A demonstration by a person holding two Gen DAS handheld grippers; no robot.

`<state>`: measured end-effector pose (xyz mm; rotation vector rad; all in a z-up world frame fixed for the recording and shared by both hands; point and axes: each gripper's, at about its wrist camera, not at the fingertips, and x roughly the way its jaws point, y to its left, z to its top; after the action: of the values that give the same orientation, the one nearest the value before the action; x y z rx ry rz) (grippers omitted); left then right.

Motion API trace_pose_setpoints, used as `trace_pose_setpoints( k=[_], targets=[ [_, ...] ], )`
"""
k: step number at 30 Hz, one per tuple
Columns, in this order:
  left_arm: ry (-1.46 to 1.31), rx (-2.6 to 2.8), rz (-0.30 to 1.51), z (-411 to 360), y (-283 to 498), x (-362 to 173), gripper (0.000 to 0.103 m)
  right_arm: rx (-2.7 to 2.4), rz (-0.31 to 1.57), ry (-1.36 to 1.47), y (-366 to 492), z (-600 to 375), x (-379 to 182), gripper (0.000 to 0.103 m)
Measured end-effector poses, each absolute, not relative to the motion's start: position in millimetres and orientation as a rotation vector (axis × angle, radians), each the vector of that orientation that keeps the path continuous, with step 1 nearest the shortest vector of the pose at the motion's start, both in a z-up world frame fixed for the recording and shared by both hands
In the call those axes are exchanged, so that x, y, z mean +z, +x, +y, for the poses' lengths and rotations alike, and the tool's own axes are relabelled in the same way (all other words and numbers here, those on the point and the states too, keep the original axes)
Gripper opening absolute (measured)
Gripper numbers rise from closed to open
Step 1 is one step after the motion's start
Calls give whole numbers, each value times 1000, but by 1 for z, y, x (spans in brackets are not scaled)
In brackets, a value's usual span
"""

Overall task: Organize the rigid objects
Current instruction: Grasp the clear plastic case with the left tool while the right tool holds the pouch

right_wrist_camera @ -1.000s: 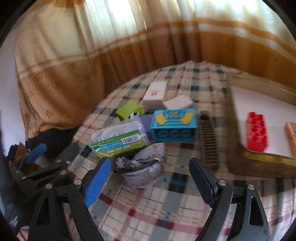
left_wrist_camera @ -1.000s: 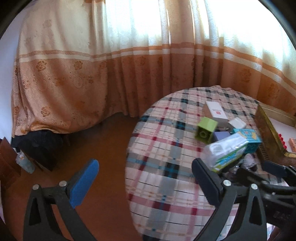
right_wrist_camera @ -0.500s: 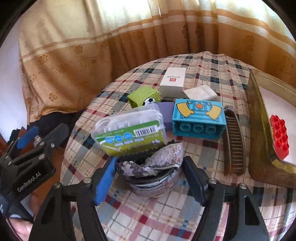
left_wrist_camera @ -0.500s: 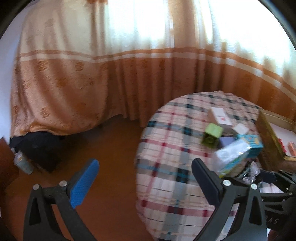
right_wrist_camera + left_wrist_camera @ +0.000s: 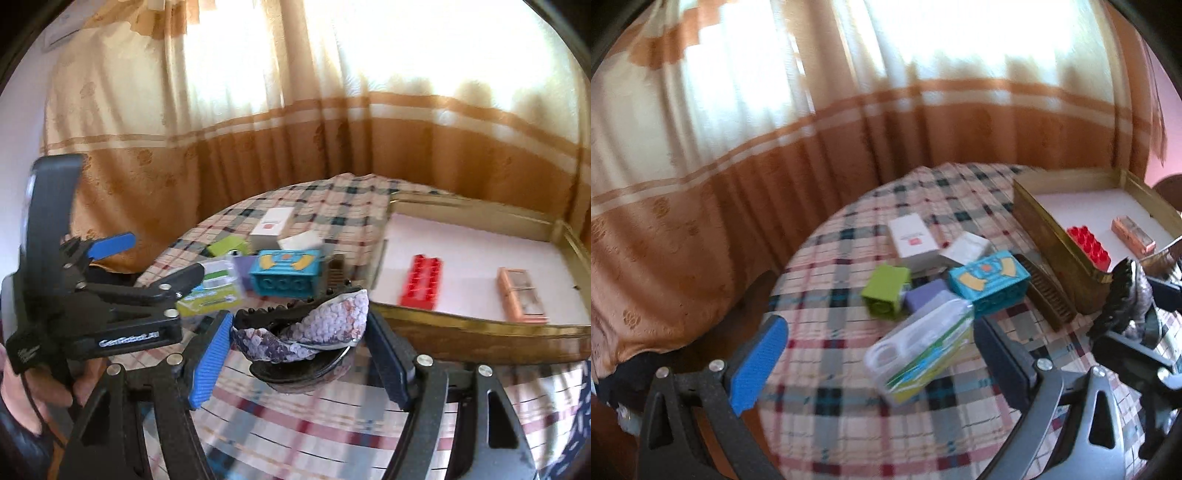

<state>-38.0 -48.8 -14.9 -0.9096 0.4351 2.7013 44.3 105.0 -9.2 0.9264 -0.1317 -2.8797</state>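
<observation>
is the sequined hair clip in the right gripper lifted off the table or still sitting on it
Lifted. The sequined hair clip sits between the right gripper jaws, with the tablecloth visible beneath it.

Comb (image 5: 334,271) mostly hidden behind sequined hair clip (image 5: 314,325); purple block (image 5: 242,266) half covered; box labels unreadable, blurred.

A tray (image 5: 480,328) sits along the table's (image 5: 849,424) right edge, holding a brick (image 5: 421,280) and a small case (image 5: 521,295). Left of it, mid-table, boxes and blocks (image 5: 990,284) cluster, a comb (image 5: 1049,295) lying between them and the tray.
</observation>
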Motion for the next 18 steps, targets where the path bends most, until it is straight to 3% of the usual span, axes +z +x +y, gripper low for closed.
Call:
trace_pose_setpoints(
  k=[3,5,7,11,14,16,18],
  targets=[
    [-965,2647,439,-40,-45,-24,100,-2881,-163,945,43,113,-11,74],
    [-979,2634,427,-37,-47,-29,93,-2870,-186,949,41,115,-11,74],
    [-1038,2596,385,-36,-53,-36,80,-2855,-183,954,40,114,-11,74],
    [-1125,2563,349,-36,-56,-50,71,-2842,-183,956,41,113,-13,74],
    [-1124,2539,276,-42,-55,-49,54,-2823,-213,990,41,116,-19,74],
    [-1164,2508,200,-44,-59,-52,25,-2809,-234,1021,41,116,-25,74],
    [-1215,2495,115,-50,-62,-56,25,-2810,-225,1018,42,115,-25,74]
  ],
)
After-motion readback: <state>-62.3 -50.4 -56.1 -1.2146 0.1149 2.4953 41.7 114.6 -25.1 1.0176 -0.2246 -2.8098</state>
